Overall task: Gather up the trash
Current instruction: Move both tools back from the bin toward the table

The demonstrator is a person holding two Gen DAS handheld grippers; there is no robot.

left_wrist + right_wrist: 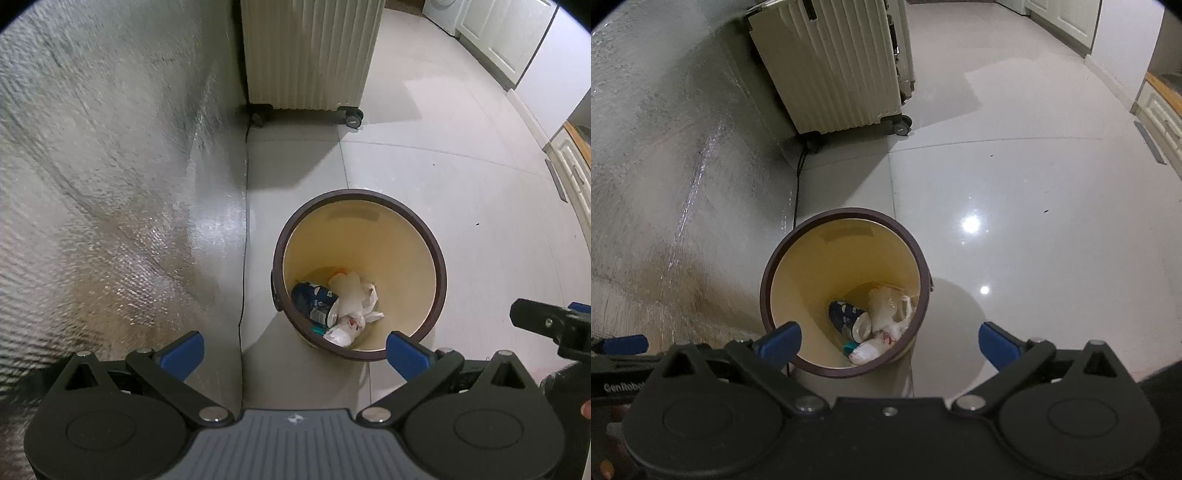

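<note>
Trash (pixel 341 306), a dark can (pixel 314 301) and crumpled white paper (pixel 886 314), lies in the brown-rimmed bin (pixel 439 258) on the floor, below and ahead of the left gripper (pixel 293 349) and right gripper (pixel 890 341), both spread wide and empty.

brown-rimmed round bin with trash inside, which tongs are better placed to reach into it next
Right, probably: the right tongs hang open with the brown-rimmed round bin mouth between their fingers; the left tongs sit off its left edge.
</note>
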